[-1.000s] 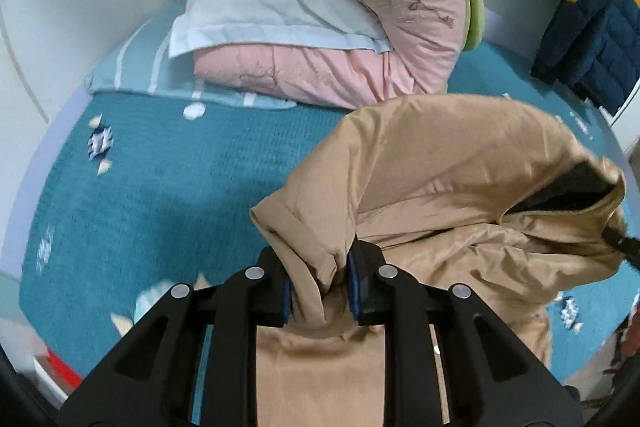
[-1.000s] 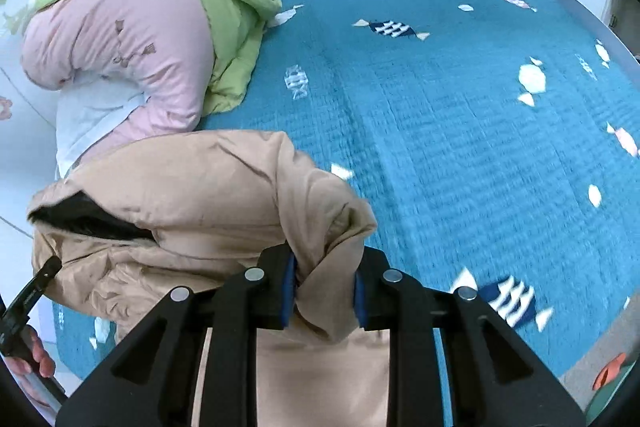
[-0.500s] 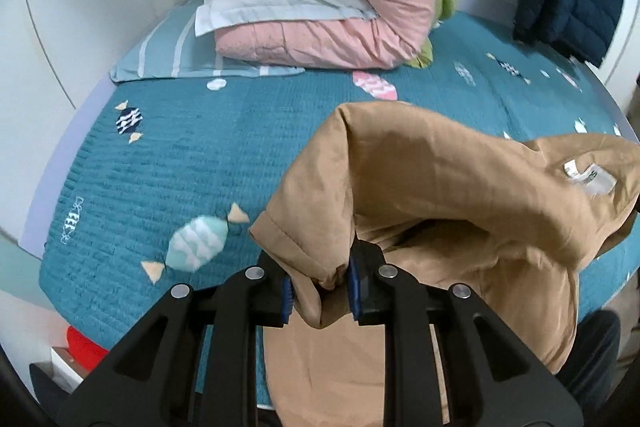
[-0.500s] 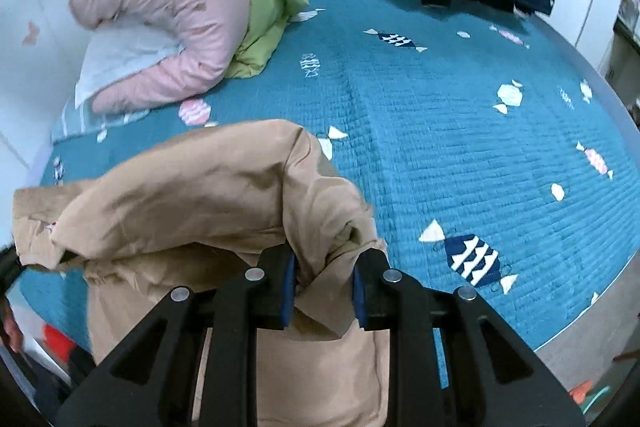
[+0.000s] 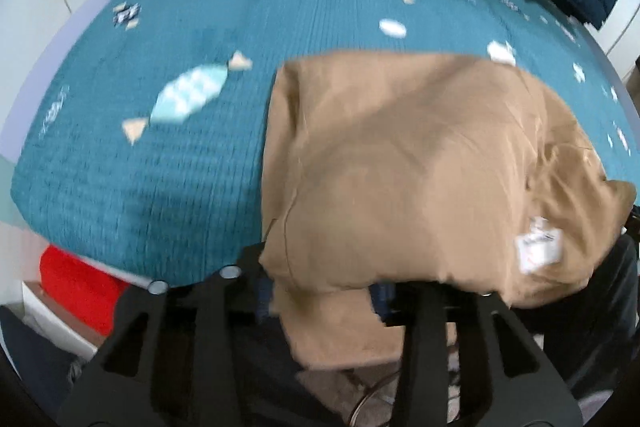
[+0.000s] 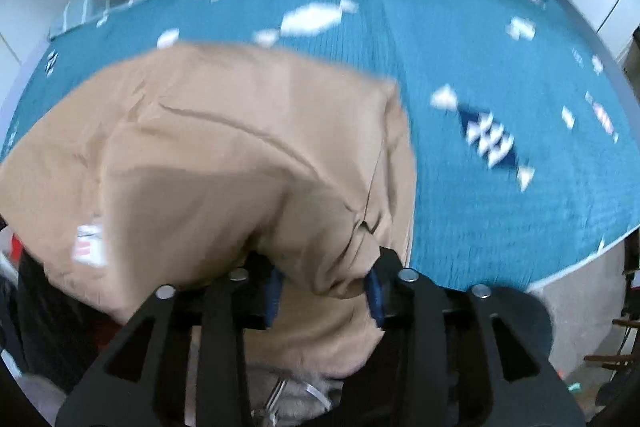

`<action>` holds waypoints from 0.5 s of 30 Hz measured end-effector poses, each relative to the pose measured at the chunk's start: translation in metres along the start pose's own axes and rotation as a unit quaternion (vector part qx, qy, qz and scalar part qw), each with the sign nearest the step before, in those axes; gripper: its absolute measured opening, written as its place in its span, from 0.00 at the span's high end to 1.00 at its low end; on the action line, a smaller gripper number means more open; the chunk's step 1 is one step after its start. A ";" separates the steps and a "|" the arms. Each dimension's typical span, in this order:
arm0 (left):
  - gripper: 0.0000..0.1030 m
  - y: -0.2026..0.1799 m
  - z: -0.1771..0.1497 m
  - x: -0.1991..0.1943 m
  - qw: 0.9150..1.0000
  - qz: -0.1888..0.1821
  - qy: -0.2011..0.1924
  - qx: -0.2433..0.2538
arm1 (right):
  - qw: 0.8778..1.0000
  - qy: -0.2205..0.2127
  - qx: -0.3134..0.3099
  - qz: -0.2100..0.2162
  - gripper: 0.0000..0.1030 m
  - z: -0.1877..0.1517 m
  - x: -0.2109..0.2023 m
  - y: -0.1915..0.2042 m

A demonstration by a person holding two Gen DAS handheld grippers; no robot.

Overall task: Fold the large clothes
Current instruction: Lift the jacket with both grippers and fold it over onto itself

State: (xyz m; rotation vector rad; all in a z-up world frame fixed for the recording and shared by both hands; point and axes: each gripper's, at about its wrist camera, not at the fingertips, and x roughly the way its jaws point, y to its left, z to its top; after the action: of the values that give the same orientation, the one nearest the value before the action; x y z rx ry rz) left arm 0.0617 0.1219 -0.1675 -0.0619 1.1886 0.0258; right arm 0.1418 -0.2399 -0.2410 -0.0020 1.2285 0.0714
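Both the left gripper and right gripper are opening, jaws just widening around the garment's edge; it is settling folded at the bed's near edge, suggesting release.

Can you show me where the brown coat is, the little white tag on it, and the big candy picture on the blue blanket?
brown coat [image 5: 420,155], left wrist view, middle of its smooth back panel.
white tag [image 5: 540,247], left wrist view, centre of the label.
candy picture [image 5: 188,95], left wrist view, its light blue middle.
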 end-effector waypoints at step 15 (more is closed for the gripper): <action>0.34 0.019 0.016 -0.076 0.993 0.047 -0.086 -0.063 | 0.993 -0.106 0.059 -0.004 0.14 0.013 -0.088 0.006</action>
State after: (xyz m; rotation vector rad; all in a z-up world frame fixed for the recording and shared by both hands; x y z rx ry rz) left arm 0.0475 0.1427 -0.0917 -0.1125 1.0159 0.1849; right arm 0.1243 -0.2381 -0.1537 0.1010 1.0197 -0.0089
